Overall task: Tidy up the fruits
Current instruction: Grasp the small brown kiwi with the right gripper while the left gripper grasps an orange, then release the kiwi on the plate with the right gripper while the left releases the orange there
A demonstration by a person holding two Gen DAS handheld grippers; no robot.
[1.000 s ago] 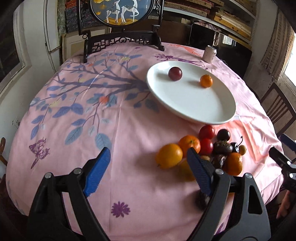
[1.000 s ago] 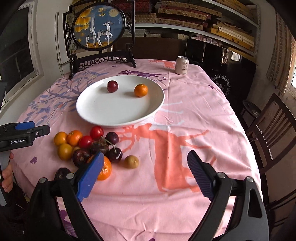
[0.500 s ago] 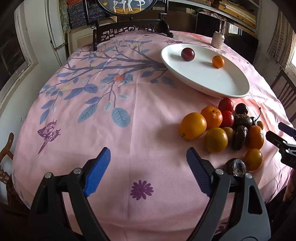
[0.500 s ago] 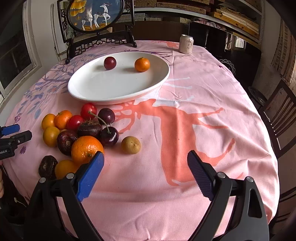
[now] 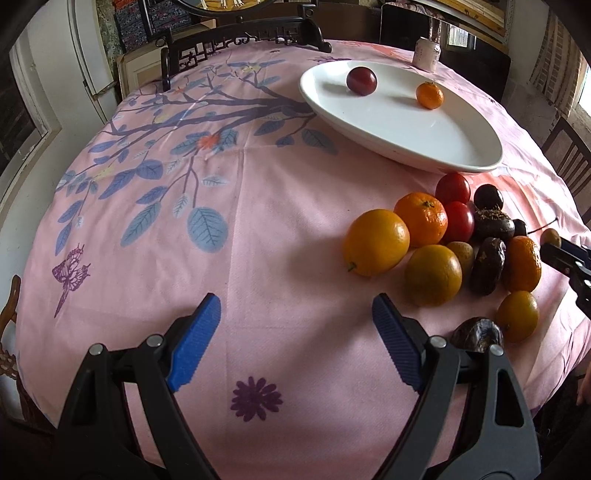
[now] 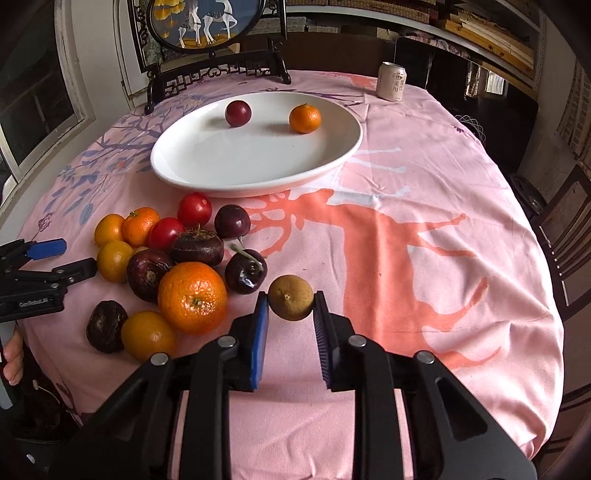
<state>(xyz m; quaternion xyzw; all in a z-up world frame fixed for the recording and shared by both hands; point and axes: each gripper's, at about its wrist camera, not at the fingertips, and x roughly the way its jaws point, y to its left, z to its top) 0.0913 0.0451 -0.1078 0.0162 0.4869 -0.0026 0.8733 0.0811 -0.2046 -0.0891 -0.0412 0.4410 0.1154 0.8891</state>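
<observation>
The right gripper (image 6: 290, 304) has just closed, pinching the small brownish-green round fruit (image 6: 290, 302) on the pink-clothed desk (image 6: 424, 206). The left gripper (image 5: 295, 328) hangs spread over bare cloth.

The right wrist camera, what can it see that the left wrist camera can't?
Only the right wrist view shows the right gripper shut on the small brown fruit, and the deer picture. Only the left shows the butterfly print and the open left gripper. Both show the white plate, its two fruits and the can.
</observation>
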